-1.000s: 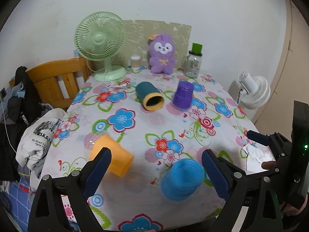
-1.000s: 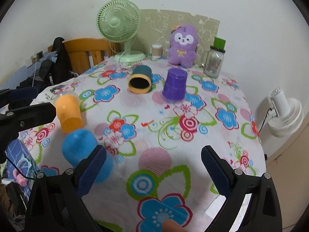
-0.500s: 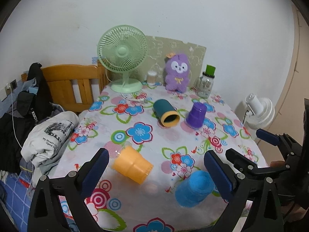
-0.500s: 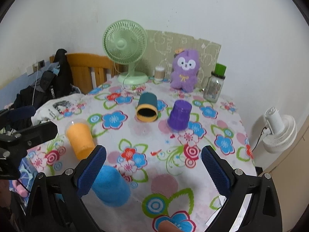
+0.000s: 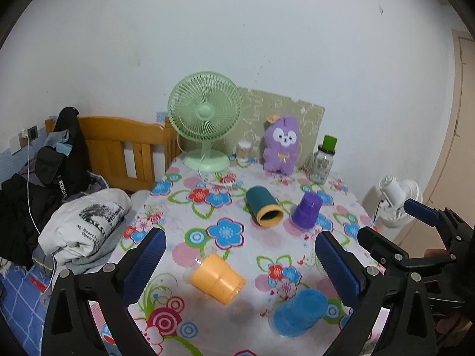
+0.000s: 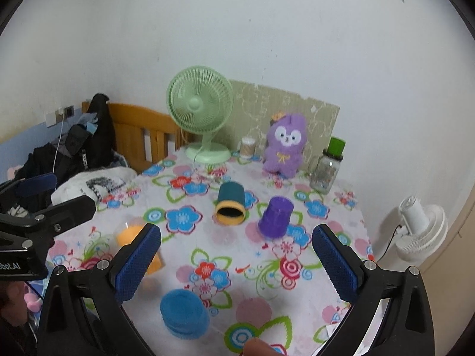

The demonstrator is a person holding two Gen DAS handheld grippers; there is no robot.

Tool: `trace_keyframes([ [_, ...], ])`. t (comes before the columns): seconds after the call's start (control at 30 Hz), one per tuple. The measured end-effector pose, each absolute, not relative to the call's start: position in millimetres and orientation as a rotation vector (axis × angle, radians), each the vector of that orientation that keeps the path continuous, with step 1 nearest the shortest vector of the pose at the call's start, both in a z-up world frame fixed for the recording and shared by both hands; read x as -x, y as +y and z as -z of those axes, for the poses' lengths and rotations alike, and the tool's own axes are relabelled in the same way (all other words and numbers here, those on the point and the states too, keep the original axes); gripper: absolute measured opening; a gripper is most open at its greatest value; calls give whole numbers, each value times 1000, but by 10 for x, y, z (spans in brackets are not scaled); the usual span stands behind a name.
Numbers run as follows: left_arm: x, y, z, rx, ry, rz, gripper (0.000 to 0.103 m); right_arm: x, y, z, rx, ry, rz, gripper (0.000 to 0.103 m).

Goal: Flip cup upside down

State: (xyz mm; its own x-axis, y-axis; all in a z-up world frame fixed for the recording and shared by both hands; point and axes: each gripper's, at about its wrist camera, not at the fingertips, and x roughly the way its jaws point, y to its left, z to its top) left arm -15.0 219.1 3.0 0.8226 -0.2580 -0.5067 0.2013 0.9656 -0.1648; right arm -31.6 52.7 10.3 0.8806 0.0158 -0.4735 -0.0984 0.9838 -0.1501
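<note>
Over a flowered table (image 5: 178, 216), the left gripper (image 5: 237, 262) is held wide open, nothing caught between its jaws. At seven o'clock on the table an orange cup (image 5: 218, 279) is seen lying on its side. At five o'clock a blue cup (image 5: 298, 311) is found mouth down. Toward the centre, a teal cup (image 5: 262, 209) is tipped over, with a purple cup (image 5: 307, 212) inverted just beside it at three o'clock. The right gripper (image 6: 236, 262) is likewise spread wide and empty.
</note>
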Motion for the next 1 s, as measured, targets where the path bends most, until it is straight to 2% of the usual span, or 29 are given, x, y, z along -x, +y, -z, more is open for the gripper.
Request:
trace_keyframes([
  [0.23, 179, 2243, -105, 109, 502, 218, 103, 328, 574, -152, 170, 471, -32, 103],
  [1.0, 83, 2228, 229, 65, 617, 185, 103, 166, 601, 214, 137, 579, -11, 103],
])
